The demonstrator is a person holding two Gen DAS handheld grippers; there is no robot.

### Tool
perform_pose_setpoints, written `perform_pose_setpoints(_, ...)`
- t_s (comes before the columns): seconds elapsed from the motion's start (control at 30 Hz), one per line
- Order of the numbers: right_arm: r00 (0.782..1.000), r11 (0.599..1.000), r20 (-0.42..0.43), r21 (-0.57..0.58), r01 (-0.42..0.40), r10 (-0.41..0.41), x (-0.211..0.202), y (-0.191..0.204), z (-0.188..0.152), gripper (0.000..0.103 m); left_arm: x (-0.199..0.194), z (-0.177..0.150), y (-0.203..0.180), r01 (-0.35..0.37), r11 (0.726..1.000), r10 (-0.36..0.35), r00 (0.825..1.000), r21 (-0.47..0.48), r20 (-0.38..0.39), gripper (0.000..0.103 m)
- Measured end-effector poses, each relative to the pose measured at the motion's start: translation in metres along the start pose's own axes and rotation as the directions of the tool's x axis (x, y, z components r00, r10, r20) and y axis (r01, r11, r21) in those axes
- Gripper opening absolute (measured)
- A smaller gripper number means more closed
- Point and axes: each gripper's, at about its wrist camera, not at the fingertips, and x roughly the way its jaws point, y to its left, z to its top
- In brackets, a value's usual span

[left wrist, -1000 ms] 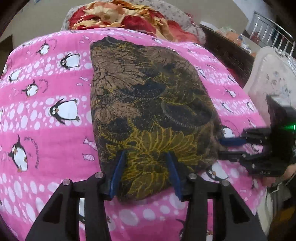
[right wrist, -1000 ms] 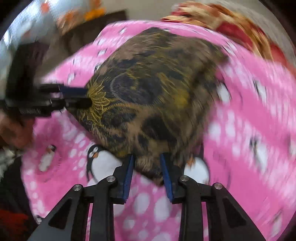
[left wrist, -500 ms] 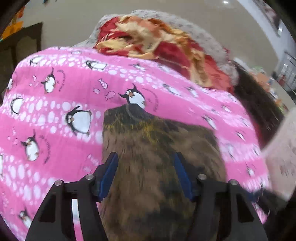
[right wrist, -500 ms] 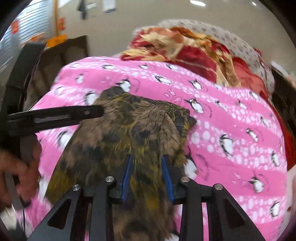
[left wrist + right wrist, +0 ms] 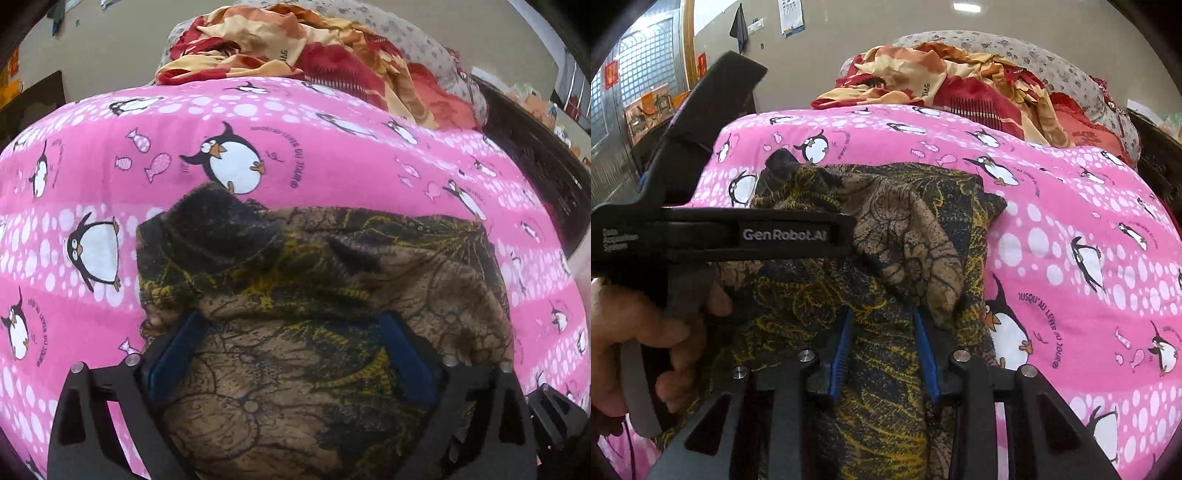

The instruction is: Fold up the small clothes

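A small brown, black and yellow patterned garment (image 5: 314, 280) lies on the pink penguin sheet (image 5: 332, 158), its near part lifted and carried over the far part. My left gripper (image 5: 291, 336) has its jaws wide apart with the cloth draped between and over them. My right gripper (image 5: 884, 332) has its jaws narrowly apart with a fold of the same garment (image 5: 905, 236) between the blue pads (image 5: 842, 347). The left gripper's body (image 5: 738, 232) and the hand that holds it show at the left of the right wrist view.
A heap of red, orange and cream clothes (image 5: 303, 48) lies at the far edge of the sheet, seen too in the right wrist view (image 5: 960, 74). A dark edge (image 5: 535, 147) borders the sheet at the right. A wall stands behind.
Both grippers have lifted the garment's near edge and carried it forward over the far part. The cloth now bunches in a fold; the right gripper has swung to face the heap.
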Motion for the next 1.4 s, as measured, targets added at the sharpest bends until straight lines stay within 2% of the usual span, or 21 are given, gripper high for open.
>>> perform_pose_setpoints(0.07, 1.000, 1.000, -0.018, -0.005, -0.024, 0.024, 0.001, 0.001, 0.003, 0.046, 0.000, 0.001, -0.003, -0.012, 1.000, 0.012, 1.000, 0.012, -0.010, 0.100)
perform_pose_setpoints(0.17, 0.996, 0.998, -0.060, 0.009, -0.063, 0.063, -0.001, 0.002, 0.007, 0.066, 0.002, 0.005, -0.002, -0.004, 1.000, 0.004, 0.999, 0.015, -0.032, 0.103)
perform_pose_setpoints(0.2, 0.993, 0.995, -0.067, 0.020, -0.093, 0.094, -0.002, 0.001, 0.007, 0.078, 0.002, 0.007, -0.002, -0.002, 1.000, 0.002, 0.999, 0.010, -0.034, 0.103)
perform_pose_setpoints(0.23, 0.991, 0.993, -0.070, 0.031, -0.115, 0.117, -0.003, 0.001, 0.006, 0.085, 0.003, 0.007, -0.002, -0.001, 1.000, 0.001, 0.999, 0.005, -0.036, 0.103)
perform_pose_setpoints(0.3, 0.987, 0.989, -0.064, 0.048, -0.143, 0.146, -0.004, -0.002, 0.004, 0.086, 0.002, 0.008, -0.003, -0.005, 1.000, 0.005, 0.999, 0.006, -0.038, 0.103)
perform_pose_setpoints(0.4, 0.976, 0.974, -0.040, 0.084, -0.212, 0.216, -0.006, -0.008, -0.001, 0.093, 0.004, 0.008, -0.004, -0.012, 1.000, 0.013, 0.999, 0.011, -0.042, 0.103)
perform_pose_setpoints(0.47, 0.974, 0.975, -0.066, 0.071, -0.211, 0.215, -0.002, -0.006, -0.002, 0.095, 0.003, 0.011, -0.010, -0.041, 0.998, 0.043, 0.997, 0.037, -0.059, 0.103)
perform_pose_setpoints(0.57, 0.977, 0.988, -0.156, -0.041, -0.151, 0.143, -0.007, 0.010, 0.006, 0.094, -0.020, 0.016, -0.007, -0.056, 0.997, 0.058, 0.997, 0.045, -0.043, 0.103)
perform_pose_setpoints(0.63, 0.986, 0.993, -0.135, -0.050, -0.109, 0.101, -0.027, 0.012, 0.006, 0.093, -0.051, 0.012, -0.002, -0.083, 0.995, 0.082, 0.996, 0.051, 0.021, 0.103)
perform_pose_setpoints(0.7, 0.995, 0.997, -0.084, -0.033, -0.064, 0.061, -0.058, 0.010, 0.000, 0.093, -0.083, 0.000, 0.001, -0.078, 0.995, 0.074, 0.995, 0.062, 0.065, 0.103)
perform_pose_setpoints(0.77, 0.997, 1.000, -0.073, -0.007, -0.026, 0.026, -0.077, 0.008, -0.010, 0.094, -0.114, -0.021, 0.005, -0.087, 0.995, 0.082, 0.993, 0.049, 0.083, 0.103)
perform_pose_setpoints(0.83, 0.995, 0.999, -0.092, 0.046, -0.025, 0.029, -0.095, 0.005, -0.026, 0.094, -0.138, -0.044, 0.007, -0.102, 0.994, 0.100, 0.990, 0.025, 0.098, 0.103)
perform_pose_setpoints(0.9, 0.993, 0.997, -0.115, 0.078, -0.003, 0.012, -0.110, 0.006, -0.046, 0.094, -0.151, -0.064, 0.008, -0.108, 0.994, 0.108, 0.991, -0.002, 0.080, 0.103)
perform_pose_setpoints(0.97, 0.991, 0.997, -0.132, 0.079, 0.017, -0.007, -0.125, 0.011, -0.064, 0.094, -0.158, -0.080, 0.008, -0.085, 0.996, 0.086, 0.995, -0.014, 0.044, 0.103)
perform_pose_setpoints(1.2, 0.989, 0.993, -0.135, 0.091, 0.074, -0.061, -0.170, 0.029, -0.099, 0.094, -0.180, -0.139, -0.013, -0.081, 0.997, 0.082, 0.996, 0.018, -0.024, 0.103)
perform_pose_setpoints(1.4, 0.989, 0.992, -0.111, 0.071, 0.104, -0.095, -0.192, 0.036, -0.105, 0.095, -0.195, -0.170, -0.031, -0.118, 0.991, 0.118, 0.993, 0.056, -0.004, 0.103)
